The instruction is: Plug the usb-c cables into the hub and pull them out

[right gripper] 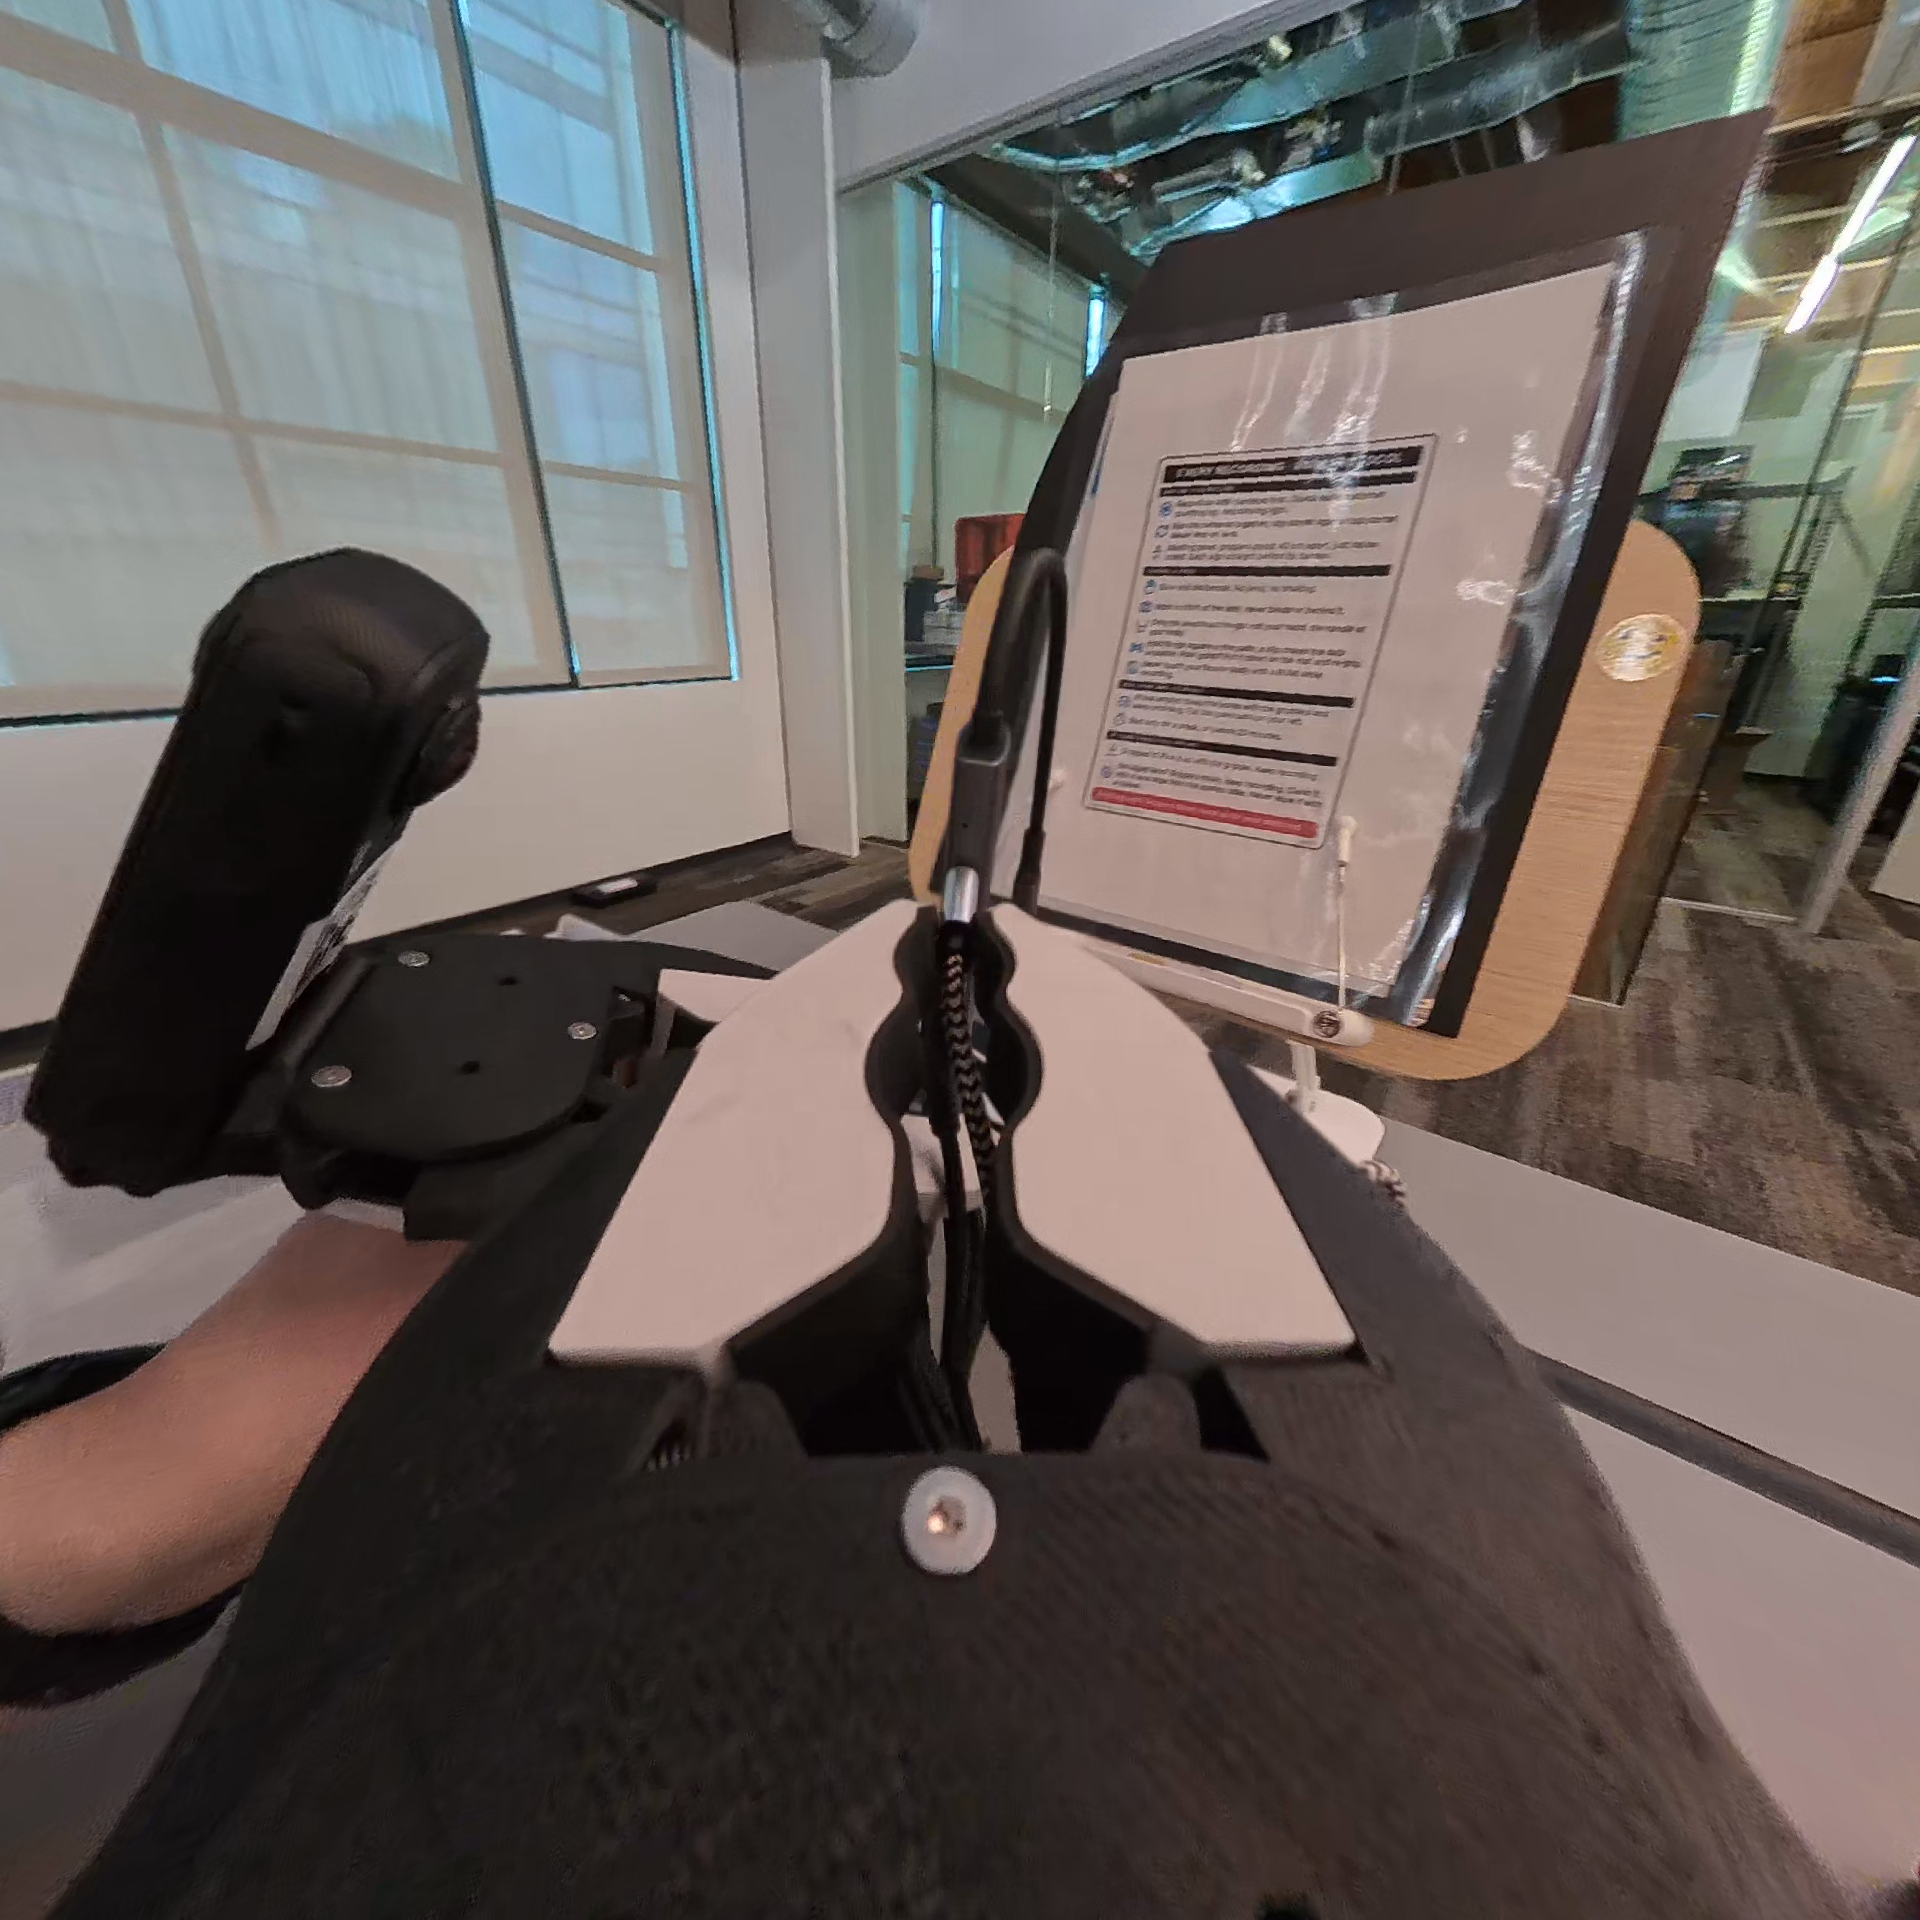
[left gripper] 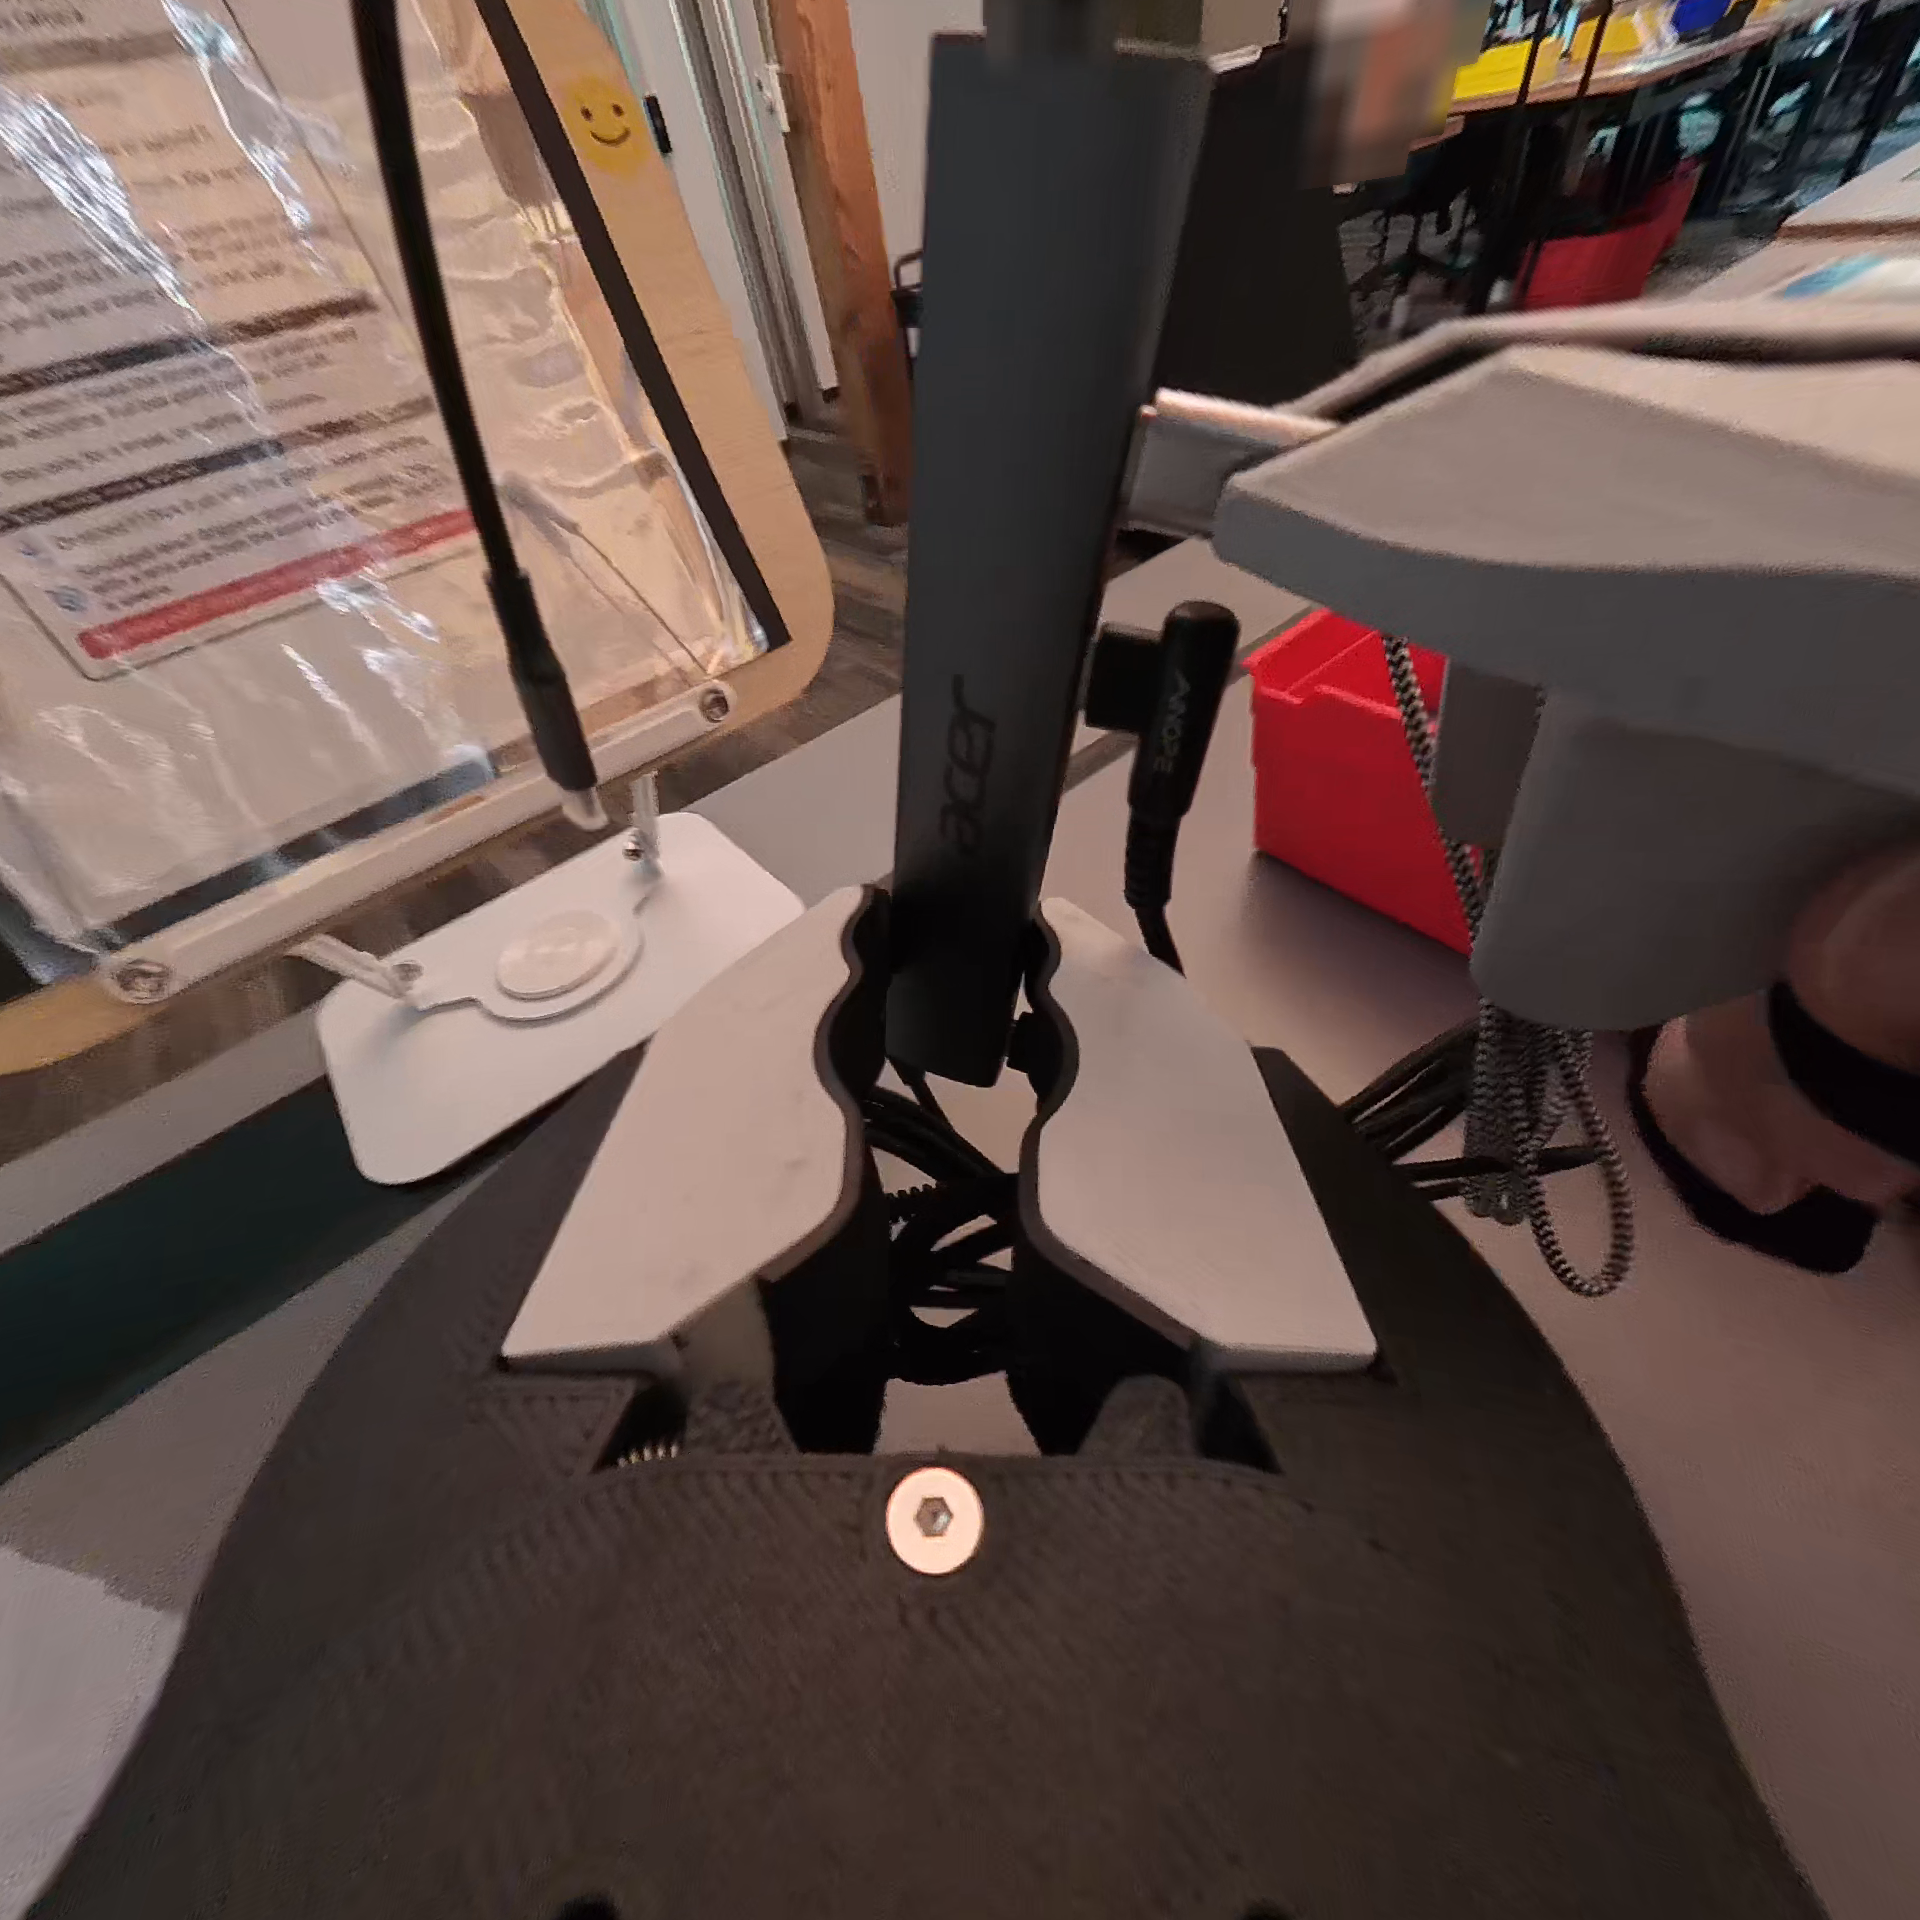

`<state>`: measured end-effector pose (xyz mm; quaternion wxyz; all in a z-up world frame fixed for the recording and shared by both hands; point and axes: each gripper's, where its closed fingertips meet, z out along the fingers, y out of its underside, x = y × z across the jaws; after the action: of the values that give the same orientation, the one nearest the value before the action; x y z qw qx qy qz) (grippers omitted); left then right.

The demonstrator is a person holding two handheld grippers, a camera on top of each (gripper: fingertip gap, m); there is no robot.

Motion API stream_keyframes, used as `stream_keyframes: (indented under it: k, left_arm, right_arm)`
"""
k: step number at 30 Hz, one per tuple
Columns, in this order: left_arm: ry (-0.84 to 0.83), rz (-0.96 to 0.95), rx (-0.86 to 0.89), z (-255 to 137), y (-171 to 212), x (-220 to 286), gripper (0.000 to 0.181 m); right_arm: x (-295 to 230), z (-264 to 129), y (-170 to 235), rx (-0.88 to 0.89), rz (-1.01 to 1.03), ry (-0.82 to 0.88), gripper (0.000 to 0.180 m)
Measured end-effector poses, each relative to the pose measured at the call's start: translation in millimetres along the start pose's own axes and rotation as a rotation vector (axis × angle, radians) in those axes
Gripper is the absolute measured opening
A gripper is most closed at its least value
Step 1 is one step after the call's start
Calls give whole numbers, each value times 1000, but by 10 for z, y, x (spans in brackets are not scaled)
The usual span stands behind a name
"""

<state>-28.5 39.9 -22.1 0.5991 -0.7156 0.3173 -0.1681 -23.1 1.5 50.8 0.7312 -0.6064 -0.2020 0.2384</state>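
Holding the grey hub [left gripper: 1039,499] by its bottom end, our left gripper [left gripper: 951,1003] pinches it so it stands tall, pointing up. Beside it, a black plug [left gripper: 1169,717] sticks in its side. Behind sits a red bin [left gripper: 1340,769]. Our right gripper [right gripper: 951,1023] squeezes the striped cable [right gripper: 961,1049], its plug tip pointing up.

A tilted document stand [left gripper: 312,499] and its metal base [left gripper: 540,997] crowd the worktop [left gripper: 1662,1558] left of the hub [left gripper: 1029,520]; a red bin [left gripper: 1340,790] and tangled cables [left gripper: 1538,1143] block the right, leaving open worktop nearer the camera.
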Motion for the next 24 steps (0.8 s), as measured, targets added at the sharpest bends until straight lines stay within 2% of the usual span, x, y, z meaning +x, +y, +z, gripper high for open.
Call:
stream_keyframes:
  k: [6, 9, 12, 16, 19, 24]
  left_arm:
    - [143, -223, 57, 132, -77, 80, 28]
    - [212, -112, 48, 181, -45, 181, 25]
    - [226, -37, 54, 162, -91, 207, 25]
    - [163, 18, 102, 148, -151, 147, 32]
    - [125, 124, 111, 117, -165, 135, 37]
    - [71, 279, 72, 92, -174, 193, 28]
  right_arm:
    - [-11, 25, -26, 10, -46, 56, 7]
    - [33, 3, 5, -10, -74, 72, 7]
    - [111, -46, -38, -32, -6, 31, 6]
    - [156, -95, -80, -64, 175, -75, 7]
    - [146, -114, -56, -94, 221, -126, 7]
    - [92, -101, -21, -114, 261, -175, 7]
